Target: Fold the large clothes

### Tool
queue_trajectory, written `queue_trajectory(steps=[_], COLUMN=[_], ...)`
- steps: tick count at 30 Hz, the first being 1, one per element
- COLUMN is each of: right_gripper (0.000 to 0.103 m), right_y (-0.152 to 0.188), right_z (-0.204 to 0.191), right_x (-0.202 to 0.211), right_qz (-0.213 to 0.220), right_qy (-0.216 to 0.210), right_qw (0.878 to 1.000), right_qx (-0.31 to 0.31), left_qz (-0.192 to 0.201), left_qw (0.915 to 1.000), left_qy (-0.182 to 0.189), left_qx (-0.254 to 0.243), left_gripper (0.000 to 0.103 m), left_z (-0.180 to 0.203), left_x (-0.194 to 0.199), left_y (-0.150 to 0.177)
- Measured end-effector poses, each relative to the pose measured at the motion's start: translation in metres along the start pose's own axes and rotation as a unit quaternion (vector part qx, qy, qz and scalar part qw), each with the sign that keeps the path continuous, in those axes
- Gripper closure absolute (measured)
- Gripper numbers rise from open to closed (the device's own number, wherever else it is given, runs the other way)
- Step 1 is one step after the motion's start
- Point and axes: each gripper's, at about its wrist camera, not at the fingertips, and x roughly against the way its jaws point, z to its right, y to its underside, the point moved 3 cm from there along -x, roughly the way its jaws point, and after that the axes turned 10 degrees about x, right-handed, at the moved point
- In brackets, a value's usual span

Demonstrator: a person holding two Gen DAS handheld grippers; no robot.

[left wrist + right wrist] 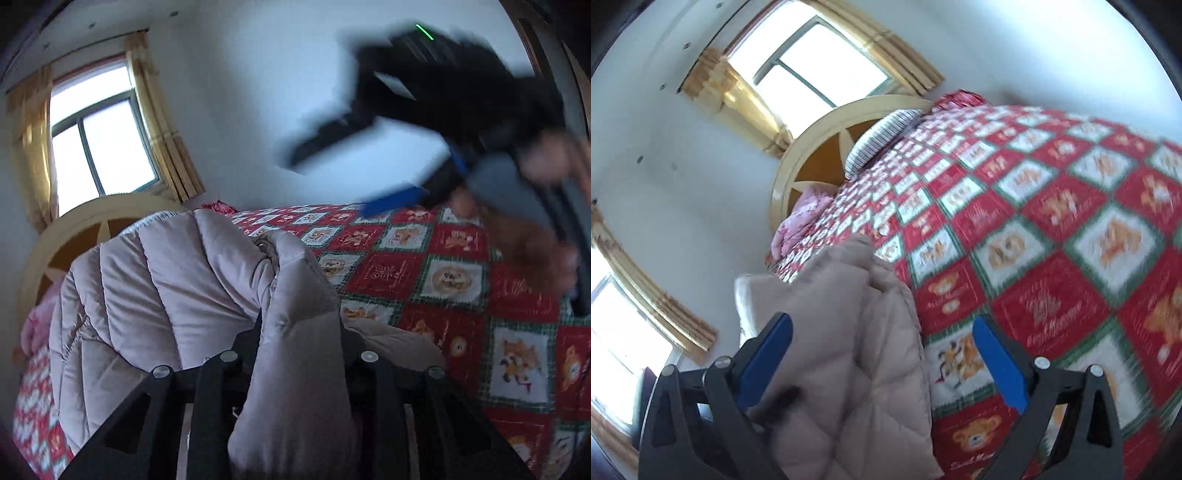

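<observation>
Quilted matt padded coat (166, 280); printed cotton-like bedspread (461, 266); glossy painted wood headboard (812, 147).

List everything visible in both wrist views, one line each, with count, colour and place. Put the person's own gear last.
Puffer jacket: one, pale beige quilted, on the bed's near side, a fold between the left gripper's fingers.
Bedspread: one, red, white and green teddy-bear patchwork, covering the bed.
Headboard: one, cream and ochre, round, at the bed's far end.
Striped pillow: one, grey-white, against the headboard.
Pink bedding: one bundle, beside the headboard.
Windows: two, bright, with yellow curtains.
Left gripper: one, black, closed on the jacket.
Right gripper: one, black with blue pads, open over the jacket.
Hand: one, blurred, holding the right gripper.
</observation>
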Motion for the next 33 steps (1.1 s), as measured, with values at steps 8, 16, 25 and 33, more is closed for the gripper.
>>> queue_trajectory(steps=[8, 16, 25, 33], right_gripper=[0.023, 0.042, 0.042, 0.024], right_y=[-0.030, -0.021, -0.005, -0.067], right_z=[-0.082, -0.047, -0.032, -0.130], right_x=[-0.062, -0.094, -0.083, -0.021], right_qz=[-0.105, -0.179, -0.182, 0.001], right_qy=[-0.077, 0.040, 0.074, 0.066], right_qw=[0.985, 0.976, 0.974, 0.994], right_qx=[0.109, 0.114, 0.114, 0.083], left_qz=[0.037, 0.094, 0.011, -0.005], left_qw=[0.9938, 0.9905, 0.9763, 0.9826], left_qy=[-0.066, -0.070, -0.158, -0.146], left_qx=[-0.081, -0.072, 0.148, 0.115], left_gripper=[0.036, 0.018, 0.009, 0.009], left_z=[0.033, 0.013, -0.142, -0.100], left_x=[0.018, 0.126, 0.089, 0.041], left_y=[-0.014, -0.009, 0.018, 0.018])
